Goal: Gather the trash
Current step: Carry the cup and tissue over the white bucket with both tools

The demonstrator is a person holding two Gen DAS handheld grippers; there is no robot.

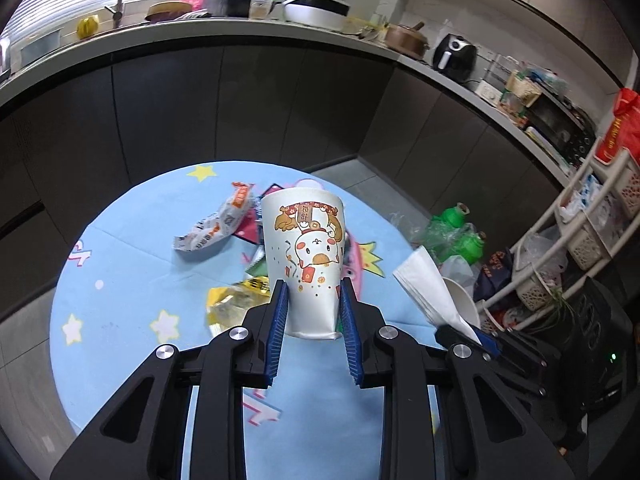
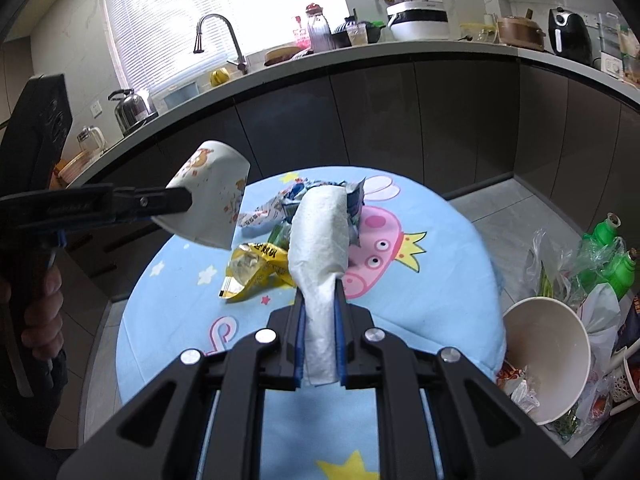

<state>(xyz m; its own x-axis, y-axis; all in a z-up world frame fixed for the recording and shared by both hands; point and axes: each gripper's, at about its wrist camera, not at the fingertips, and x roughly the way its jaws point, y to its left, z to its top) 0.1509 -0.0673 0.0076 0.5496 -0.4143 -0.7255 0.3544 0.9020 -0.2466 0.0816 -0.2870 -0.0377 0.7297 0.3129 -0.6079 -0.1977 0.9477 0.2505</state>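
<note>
Fingers (image 1: 280, 312) of the left gripper (image 1: 313, 322) are closed part-way on a paper cup (image 1: 306, 264), one blue pad pressed to each side near its narrow base, which is slightly squashed. The cup is held clear above the table (image 1: 132, 264), mouth pointing away from the gripper; in the right wrist view it (image 2: 212, 196) is seen tilted, with the left gripper (image 2: 168, 202) reaching in from the left edge.

Fingers (image 2: 299, 332) of the right gripper (image 2: 319, 320) are almost shut on a white tissue (image 2: 318, 240). The folded tissue is clamped between the pads along its lower part, and its wider upper part is seen standing out beyond the tips. It (image 1: 428, 280) is also seen in the left wrist view, held by the right gripper (image 1: 476, 336) at the table's right edge.

On the table's cartoon cloth, more trash is left lying: a yellow wrapper (image 2: 256, 268) near the middle, a white-and-orange wrapper (image 1: 216, 224) farther back, and other crumpled packets beside it whose details cannot be told.

On the floor to the right of the table, an empty paper bowl (image 2: 556, 364) is seen among plastic bags, near green bottles (image 2: 608, 260).
</note>
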